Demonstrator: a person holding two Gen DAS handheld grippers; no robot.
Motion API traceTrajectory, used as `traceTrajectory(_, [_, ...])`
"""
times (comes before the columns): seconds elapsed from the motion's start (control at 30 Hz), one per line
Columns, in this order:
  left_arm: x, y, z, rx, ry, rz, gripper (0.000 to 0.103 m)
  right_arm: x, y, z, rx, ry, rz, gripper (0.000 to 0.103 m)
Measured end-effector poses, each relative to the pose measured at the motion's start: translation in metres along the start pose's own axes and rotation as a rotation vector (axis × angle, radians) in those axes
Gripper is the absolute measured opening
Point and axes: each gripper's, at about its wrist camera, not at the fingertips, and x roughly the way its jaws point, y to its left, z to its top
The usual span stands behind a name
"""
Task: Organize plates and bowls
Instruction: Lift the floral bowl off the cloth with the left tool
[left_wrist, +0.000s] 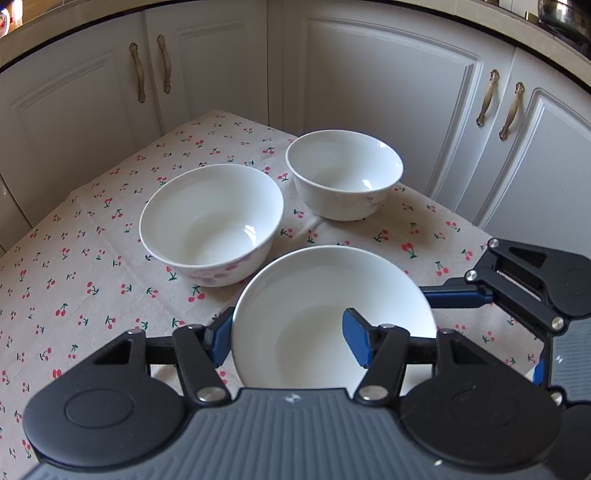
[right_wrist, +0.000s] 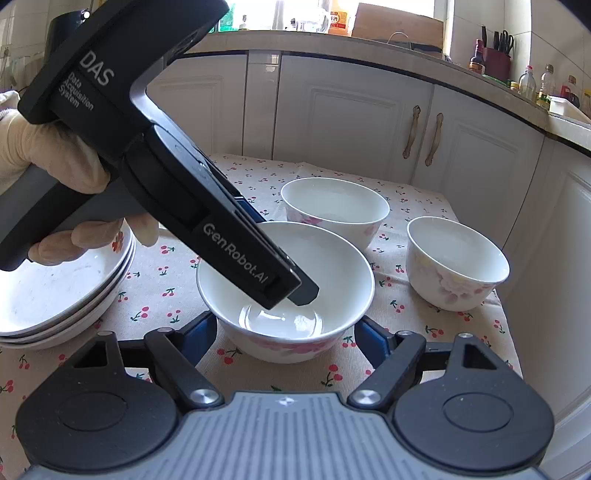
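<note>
Left wrist view: the left gripper (left_wrist: 286, 332) is closed down on the near bowl (left_wrist: 314, 288); its left finger lies outside the wall, its right finger (left_wrist: 356, 336) inside the hollow, so the wall on the fingers' left side is pinched between the pads; the bowl stands mouth-up on the cherry-print tablecloth (left_wrist: 92, 288). Right wrist view: the right gripper (right_wrist: 286, 328) straddles the same bowl low on its body, one blue pad at each flank, jaws about half open; whether these pads press the wall or merely stand against it cannot be told; a gloved hand (right_wrist: 44, 155) carries the left tool, whose tip dips into the bowl from the upper left. Governing relation: the bowl lies between both finger pairs at once and, being round, offers no long axis, so the left gripper's hold on the rim fixes the lift direction. Probable targets lie beyond the left fingertips: the second bowl (left_wrist: 210, 221) ahead and left, just beside the held one; the third bowl (left_wrist: 343, 173) further ahead, slightly right; the stacked plates (right_wrist: 55, 295) lie left of the right fingers. Nesting would likely require the right pads to stand clear first.
</note>
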Motion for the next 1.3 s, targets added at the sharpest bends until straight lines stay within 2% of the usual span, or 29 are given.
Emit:
traceTrajectory(0.47, [-0.036, -0.027, -0.011, -0.006, -0.031, 0.003, 0.061, -0.038, 0.001, 0.0, -0.028, -0.003, 0.048, 0.085])
traceTrajectory(0.77, [-0.058, -0.045, -0.034, -0.021, -0.039, -0.011, 0.061, -0.061, 0.001, -0.009, 0.007, 0.028, 0.128, 0.085])
traceTrajectory(1.3, [-0.057, -0.056, -0.067, -0.084, -0.007, -0.04, 0.061, -0.069, 0.015, -0.03, -0.02, 0.089, 0.178, 0.085])
